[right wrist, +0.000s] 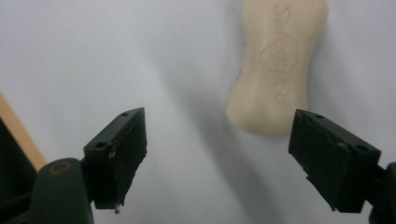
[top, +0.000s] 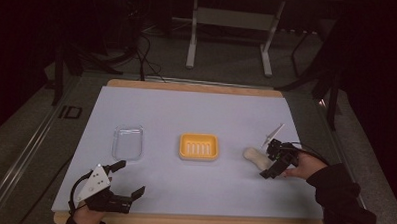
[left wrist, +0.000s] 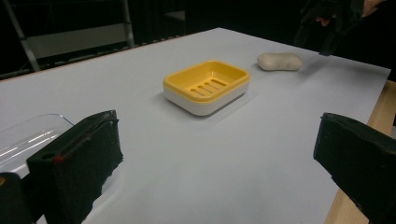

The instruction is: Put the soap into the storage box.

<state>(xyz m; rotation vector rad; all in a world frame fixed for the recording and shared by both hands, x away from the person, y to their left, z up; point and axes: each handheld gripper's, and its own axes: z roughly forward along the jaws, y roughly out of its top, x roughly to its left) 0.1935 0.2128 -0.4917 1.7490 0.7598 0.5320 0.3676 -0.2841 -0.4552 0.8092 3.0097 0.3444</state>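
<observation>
Early stage, by the look of it: the bar of soap (top: 253, 155) lies bare on the tabletop near its right edge, not yet picked up, well apart from the yellow soap dish (top: 199, 146) at centre. Right gripper (top: 273, 159) hangs just over the soap's near end, jaws spread wide, nothing between them (grasp yet to come). Left gripper (top: 125, 178) rests released near the front-left corner, beside a clear lid (top: 128, 142). Lifting and placing remain.
</observation>
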